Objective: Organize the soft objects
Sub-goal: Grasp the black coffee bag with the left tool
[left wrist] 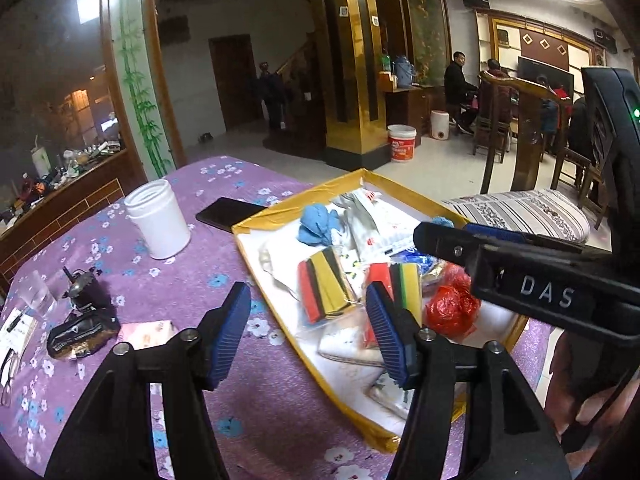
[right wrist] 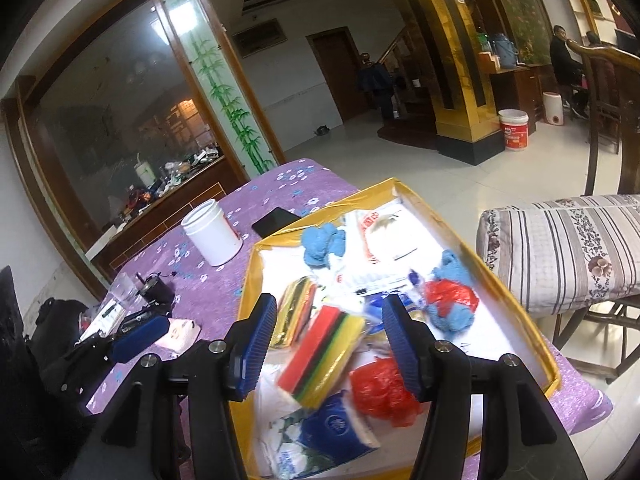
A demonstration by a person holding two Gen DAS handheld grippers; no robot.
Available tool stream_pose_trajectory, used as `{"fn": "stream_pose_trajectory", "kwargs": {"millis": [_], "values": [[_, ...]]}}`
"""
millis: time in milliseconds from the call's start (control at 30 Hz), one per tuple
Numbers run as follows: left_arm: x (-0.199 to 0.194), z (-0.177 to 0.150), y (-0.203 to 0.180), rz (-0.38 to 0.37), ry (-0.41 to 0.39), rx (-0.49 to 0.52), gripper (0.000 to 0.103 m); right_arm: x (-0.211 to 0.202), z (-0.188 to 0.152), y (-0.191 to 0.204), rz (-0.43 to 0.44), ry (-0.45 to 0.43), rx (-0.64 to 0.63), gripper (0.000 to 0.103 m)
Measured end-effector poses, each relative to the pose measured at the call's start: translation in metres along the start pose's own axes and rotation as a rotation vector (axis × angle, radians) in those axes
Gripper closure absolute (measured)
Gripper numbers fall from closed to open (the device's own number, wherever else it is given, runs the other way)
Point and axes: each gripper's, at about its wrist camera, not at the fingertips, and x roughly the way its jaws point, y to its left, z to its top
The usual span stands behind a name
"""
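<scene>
Right wrist view: right claw (right wrist: pixel 329 340) wide, empty, above sponge pack (right wrist: pixel 320 360) in tray (right wrist: pixel 516 292), likely lining up a grab; left claw (left wrist: pixel 308 332) likewise wide, empty.

Both the left gripper (left wrist: pixel 308 334) and the right gripper (right wrist: pixel 330 344) have black plastic arms with round silver screws and blue ribbed pads (left wrist: pixel 230 330), and one black body carries white letters "DAS" (left wrist: pixel 546 292).

We see a yellow-rimmed box (right wrist: pixel 516 292) holding two wrapped striped sponge packs (right wrist: pixel 324 364), blue cloths (right wrist: pixel 322 242) at 11 o'clock, red bags (right wrist: pixel 384 392) at 5 o'clock.
</scene>
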Motion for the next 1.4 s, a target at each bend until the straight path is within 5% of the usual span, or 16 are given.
{"fn": "stream_pose_trajectory", "kwargs": {"millis": [367, 833, 1033, 1233, 1400], "values": [[-0.016, -0.007, 0.024, 0.023, -0.036, -0.028, 0.044, 0.006, -0.007, 0.035, 0.008, 0.025, -0.072, 0.041], [-0.019, -0.03, 0.076, 0.053, 0.054, -0.095, 0.034, 0.021, -0.018, 0.077, 0.026, 0.067, -0.151, 0.037], [-0.015, -0.049, 0.152, 0.035, 0.178, -0.272, 0.033, 0.03, -0.024, 0.097, 0.05, 0.099, -0.192, 0.037], [-0.018, -0.049, 0.251, 0.139, 0.2, -0.467, 0.033, 0.045, -0.041, 0.121, 0.107, 0.149, -0.246, 0.037], [0.016, -0.035, 0.309, 0.182, 0.253, -0.48, 0.033, 0.052, -0.051, 0.132, 0.138, 0.189, -0.264, 0.037]]}}
